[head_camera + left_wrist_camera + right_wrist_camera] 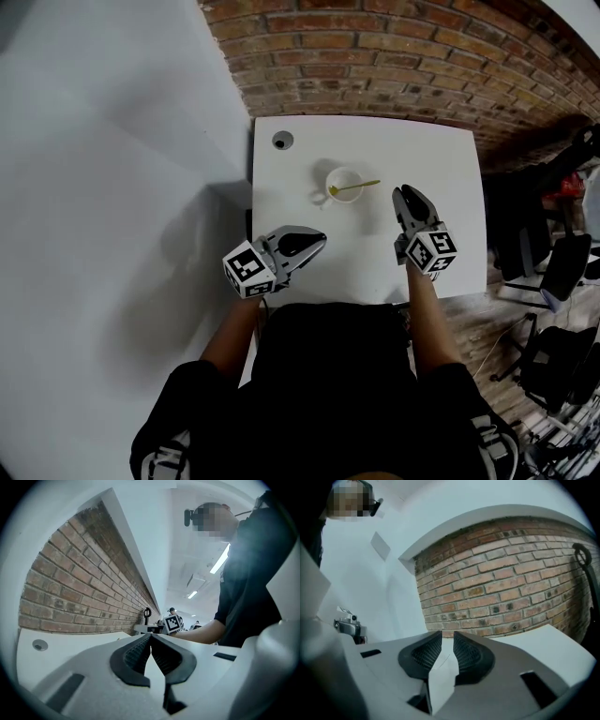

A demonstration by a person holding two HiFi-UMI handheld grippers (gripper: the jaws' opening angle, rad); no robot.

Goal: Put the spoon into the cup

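Holds the left gripper [317, 244] level, nearer than the cup [344, 184] and to its left, jaws pressed together on nothing. Points the right gripper [404, 195] just right of the cup, nose dipped slightly, jaws parted, empty. Shows the spoon [354, 187] lying in the cup, handle over the rim.

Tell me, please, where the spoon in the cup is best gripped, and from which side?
Grip the spoon by the free part of its thin handle, which juts out over the right rim of the cup. Its bowl end lies inside the cup, walled off. Coming from the right with the right gripper looks easiest, fingers closing across the handle.
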